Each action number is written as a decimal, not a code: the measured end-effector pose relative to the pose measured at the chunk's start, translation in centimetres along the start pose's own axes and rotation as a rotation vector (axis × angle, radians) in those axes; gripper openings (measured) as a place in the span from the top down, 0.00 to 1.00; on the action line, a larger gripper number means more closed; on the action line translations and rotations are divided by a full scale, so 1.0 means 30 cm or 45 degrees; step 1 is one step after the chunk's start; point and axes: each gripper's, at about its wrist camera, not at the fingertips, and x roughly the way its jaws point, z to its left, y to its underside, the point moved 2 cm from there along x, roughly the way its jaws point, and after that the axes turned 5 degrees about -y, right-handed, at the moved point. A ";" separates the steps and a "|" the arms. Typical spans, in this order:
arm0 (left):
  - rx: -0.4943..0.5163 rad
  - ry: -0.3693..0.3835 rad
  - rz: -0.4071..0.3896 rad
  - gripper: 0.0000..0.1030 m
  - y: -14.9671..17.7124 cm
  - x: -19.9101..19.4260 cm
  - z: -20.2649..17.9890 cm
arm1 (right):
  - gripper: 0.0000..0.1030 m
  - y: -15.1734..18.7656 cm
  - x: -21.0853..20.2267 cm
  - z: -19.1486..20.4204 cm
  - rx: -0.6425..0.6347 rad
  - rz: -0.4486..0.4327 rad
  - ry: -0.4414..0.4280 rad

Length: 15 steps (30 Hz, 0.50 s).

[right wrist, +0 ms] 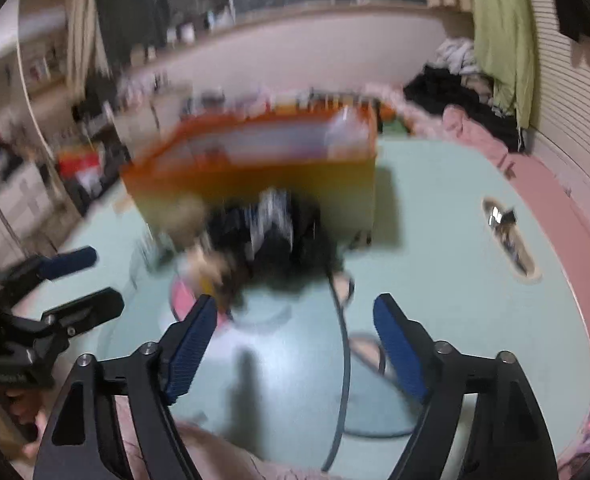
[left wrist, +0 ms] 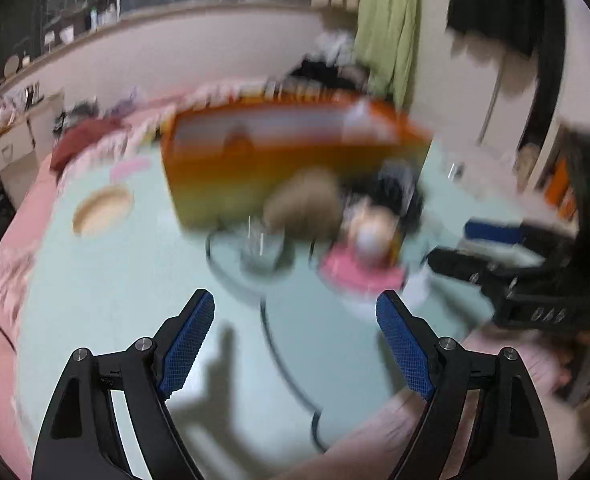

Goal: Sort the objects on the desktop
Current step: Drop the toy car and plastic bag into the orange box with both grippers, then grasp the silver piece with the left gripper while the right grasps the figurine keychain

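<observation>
A pale green table (left wrist: 107, 288) fills both blurred wrist views, with an orange box (left wrist: 295, 160) standing at its far side, at twelve o'clock from both tools. Before the box, a loose heap waits: a tan lump (left wrist: 307, 204), a dark bundle (right wrist: 279, 236), a pink item (left wrist: 359, 272) with a pale ball (left wrist: 371, 236) above it, too smeared to name. A dark cable (left wrist: 279, 356) loops across the table toward six o'clock. A round wooden dish (left wrist: 103, 208) sits at ten o'clock in the left view; a narrow tray (right wrist: 511, 240) lies at two o'clock in the right. The left gripper (left wrist: 295, 340) and right gripper (right wrist: 295, 344) both hover over the table spread wide, carrying nothing. Sorting looks barely begun: the heap remains outside the box, whose contents cannot be made out.
</observation>
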 end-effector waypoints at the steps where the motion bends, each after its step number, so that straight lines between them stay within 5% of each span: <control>1: 0.005 -0.047 -0.049 0.16 0.018 0.005 -0.008 | 0.17 0.004 0.002 0.009 -0.038 -0.007 0.027; 5: 0.031 -0.104 -0.082 0.14 0.022 0.007 -0.040 | 0.05 0.013 0.030 0.038 -0.117 0.038 0.072; 15: 0.017 -0.103 -0.089 0.10 0.027 0.005 -0.024 | 0.04 0.024 0.024 0.029 -0.113 0.035 0.072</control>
